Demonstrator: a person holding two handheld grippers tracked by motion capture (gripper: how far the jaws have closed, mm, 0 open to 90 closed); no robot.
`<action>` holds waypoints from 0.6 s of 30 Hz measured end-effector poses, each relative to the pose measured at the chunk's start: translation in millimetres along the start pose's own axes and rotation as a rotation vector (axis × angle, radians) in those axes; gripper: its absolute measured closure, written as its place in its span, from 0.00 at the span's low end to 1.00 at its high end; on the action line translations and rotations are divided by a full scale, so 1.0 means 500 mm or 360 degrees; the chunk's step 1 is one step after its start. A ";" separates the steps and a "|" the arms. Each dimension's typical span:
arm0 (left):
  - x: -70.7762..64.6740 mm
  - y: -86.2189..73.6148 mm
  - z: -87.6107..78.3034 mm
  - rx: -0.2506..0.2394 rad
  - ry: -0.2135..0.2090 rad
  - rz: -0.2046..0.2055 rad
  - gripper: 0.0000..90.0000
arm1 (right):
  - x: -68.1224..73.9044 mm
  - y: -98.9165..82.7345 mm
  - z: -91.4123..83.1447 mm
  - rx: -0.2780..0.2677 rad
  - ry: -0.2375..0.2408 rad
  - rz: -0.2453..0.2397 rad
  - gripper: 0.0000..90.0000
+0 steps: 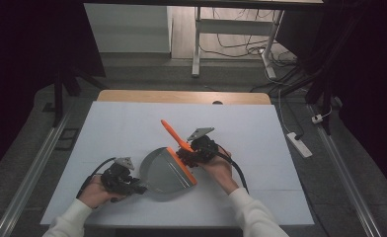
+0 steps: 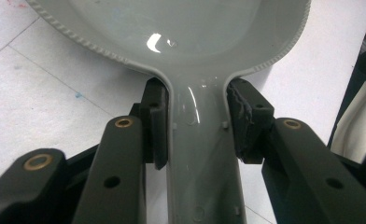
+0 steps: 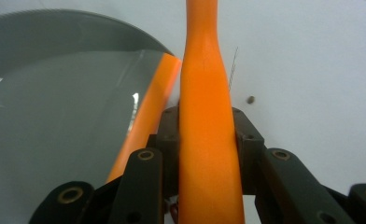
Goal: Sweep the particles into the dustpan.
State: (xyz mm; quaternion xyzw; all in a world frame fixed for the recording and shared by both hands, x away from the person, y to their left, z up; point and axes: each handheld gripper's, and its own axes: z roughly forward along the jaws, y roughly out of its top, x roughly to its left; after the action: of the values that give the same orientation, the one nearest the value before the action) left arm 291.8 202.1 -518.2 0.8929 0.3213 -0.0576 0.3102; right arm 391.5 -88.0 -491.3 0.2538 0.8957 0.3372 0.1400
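At the near left of the white surface (image 1: 132,123), the left gripper (image 1: 138,187) has its jaws clamped on the grey handle (image 2: 200,154) of a dustpan (image 1: 164,170). In the left gripper view the pads press on both sides of the handle just below where it widens into the pan. The dustpan lies near the middle of the surface, towards the near edge, with its orange lip (image 1: 182,167) facing right and far.

Right of it, the right gripper (image 1: 187,152) has its jaws closed on the orange handle of a brush (image 1: 174,133), which slants up and away to the far left. In the right gripper view the handle (image 3: 207,140) runs straight up between the two pads, just beside the dustpan's orange lip (image 3: 148,116). The bristle end is hidden behind the gripper and hand, so whether it touches the lip cannot be told.

As a judgement: both tools are picked up and brought together at the pan's mouth, so the gripping stage is done and the sweeping stage looks to be in hand. A single small dark speck (image 3: 250,99) lies on the surface right of the brush handle in the right gripper view. The inside of the pan looks bare where it shows, so any gathering of dirt into the pan seems yet to be done.
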 end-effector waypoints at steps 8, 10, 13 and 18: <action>0.000 0.000 0.000 0.0001 -0.0001 0.0001 0.69 | 0.011 0.003 0.002 -0.0007 0.0035 -0.0008 0.77; 0.000 0.000 0.000 0.0001 -0.0001 0.0000 0.69 | 0.014 0.003 0.002 -0.0007 0.0043 -0.0012 0.77; 0.000 0.000 0.000 0.0002 0.0000 0.0001 0.69 | 0.019 0.005 0.003 -0.0016 0.0067 -0.0020 0.77; 0.000 0.000 0.001 0.0003 0.0000 0.0000 0.69 | 0.032 0.010 0.003 -0.0033 0.0089 -0.0031 0.77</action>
State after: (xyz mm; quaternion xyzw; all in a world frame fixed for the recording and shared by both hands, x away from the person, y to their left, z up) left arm 291.9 201.9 -518.6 0.8931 0.3213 -0.0579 0.3094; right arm 380.8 -75.4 -490.4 0.2341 0.8981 0.3521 0.1208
